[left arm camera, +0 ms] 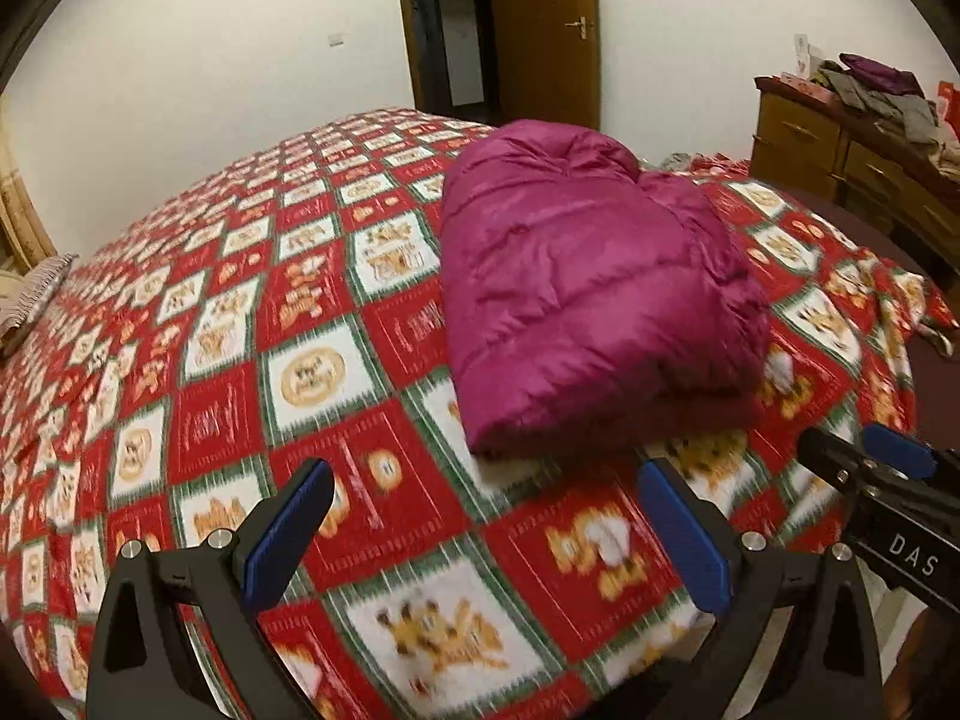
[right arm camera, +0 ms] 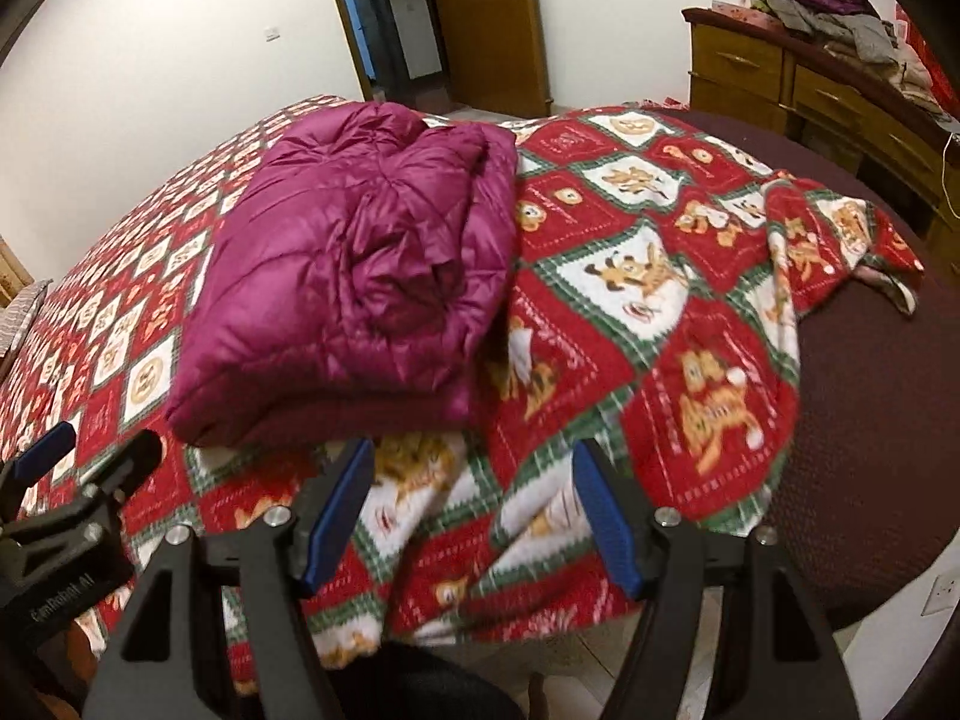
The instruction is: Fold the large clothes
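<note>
A magenta puffer jacket (left arm camera: 582, 276) lies folded into a thick bundle on the red, white and green patterned blanket (left arm camera: 240, 330) of the bed. It also shows in the right wrist view (right arm camera: 360, 276). My left gripper (left arm camera: 486, 516) is open and empty, held above the blanket just in front of the jacket's near edge. My right gripper (right arm camera: 474, 510) is open and empty, near the bed's front edge, just in front of the jacket. The right gripper also shows at the left view's right edge (left arm camera: 870, 480), and the left gripper at the right view's left edge (right arm camera: 78, 462).
A wooden dresser (right arm camera: 810, 90) piled with clothes (right arm camera: 840, 18) stands at the right. A wooden door (left arm camera: 540, 30) and dark doorway are behind the bed. The blanket's corner is rumpled over a dark maroon mattress (right arm camera: 870, 390). A striped pillow (left arm camera: 30, 294) lies at the left.
</note>
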{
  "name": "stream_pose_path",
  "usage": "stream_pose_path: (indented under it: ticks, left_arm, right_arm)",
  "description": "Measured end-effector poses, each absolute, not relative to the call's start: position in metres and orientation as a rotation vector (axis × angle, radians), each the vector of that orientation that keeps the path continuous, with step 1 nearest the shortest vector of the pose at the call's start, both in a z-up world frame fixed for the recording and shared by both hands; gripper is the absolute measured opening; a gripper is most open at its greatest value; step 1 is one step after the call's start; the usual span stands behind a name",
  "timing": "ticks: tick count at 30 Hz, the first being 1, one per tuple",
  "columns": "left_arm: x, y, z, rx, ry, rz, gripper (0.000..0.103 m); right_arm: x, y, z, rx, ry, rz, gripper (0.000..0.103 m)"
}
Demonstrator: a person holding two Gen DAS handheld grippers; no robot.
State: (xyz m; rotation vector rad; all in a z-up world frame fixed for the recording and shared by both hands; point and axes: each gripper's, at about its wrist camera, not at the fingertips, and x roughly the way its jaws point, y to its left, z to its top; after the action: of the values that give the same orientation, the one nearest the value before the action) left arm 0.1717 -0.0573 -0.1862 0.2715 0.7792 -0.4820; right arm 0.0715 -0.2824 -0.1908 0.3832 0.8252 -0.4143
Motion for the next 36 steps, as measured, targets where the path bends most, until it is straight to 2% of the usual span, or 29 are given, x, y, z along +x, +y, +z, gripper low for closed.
stream_pose_path:
  ticks: [2, 8, 12, 17, 25, 36]
  left_arm:
    - [0.163, -0.051, -0.185, 0.230, 0.802, -0.509, 0.102]
    - [0.140, -0.041, -0.171, 0.224, 0.785, -0.487, 0.102]
    - [0.119, -0.033, -0.148, 0.233, 0.694, -0.463, 0.102]
    - [0.094, -0.024, -0.121, 0.225, 0.581, -0.445, 0.102]
    - [0.065, -0.011, -0.086, 0.194, 0.433, -0.405, 0.102]
    - [0.030, 0.010, -0.039, 0.132, 0.252, -0.372, 0.102]
  right_arm:
    - [0.064, -0.277, -0.188, 0.380, 0.814, -0.407, 0.076]
    - [0.043, -0.264, -0.177, 0.356, 0.778, -0.398, 0.078]
    - [0.027, -0.261, -0.161, 0.359, 0.727, -0.388, 0.078]
    - [0.013, -0.253, -0.133, 0.330, 0.638, -0.377, 0.085]
    - [-0.007, -0.238, -0.095, 0.275, 0.516, -0.368, 0.088]
    - [-0.039, -0.224, -0.047, 0.220, 0.325, -0.408, 0.101]
